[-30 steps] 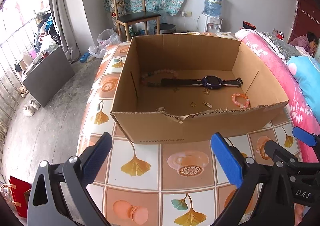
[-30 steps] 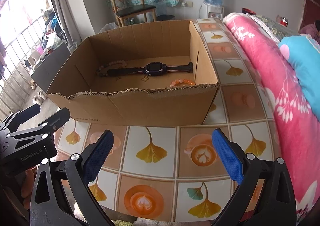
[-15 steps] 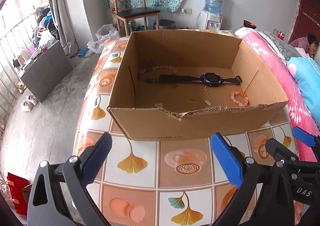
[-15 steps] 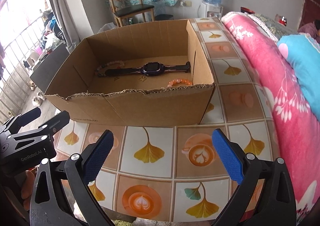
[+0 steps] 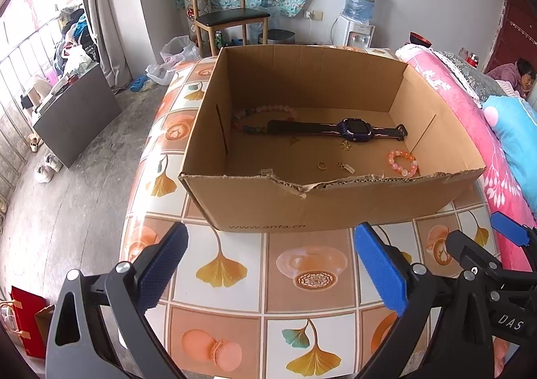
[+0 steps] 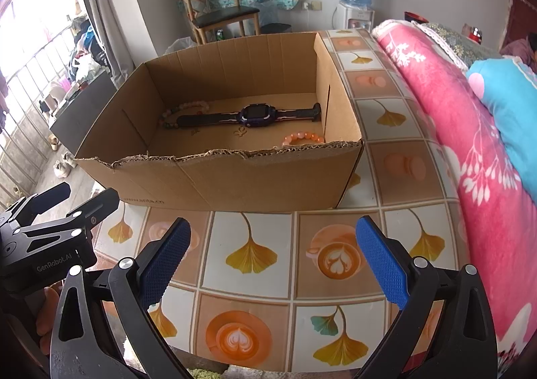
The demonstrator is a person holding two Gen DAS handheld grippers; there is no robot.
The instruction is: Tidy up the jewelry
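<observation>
Jewelry is seen loose on the floor of an open cardboard box (image 5: 268, 211) on the tiled worktop (image 5: 302, 308): a dark watch (image 5: 352, 129), a long bead strand (image 5: 258, 112) beside its strap, an orange bead bracelet (image 5: 402, 162), small gold pieces (image 5: 322, 164). The box's torn near wall stands between both tools and the items. Left tool (image 5: 268, 265) and right tool (image 6: 273, 254) are held wide apart, empty, above the worktop. A pink blanket (image 6: 470, 130) borders the right side.
</observation>
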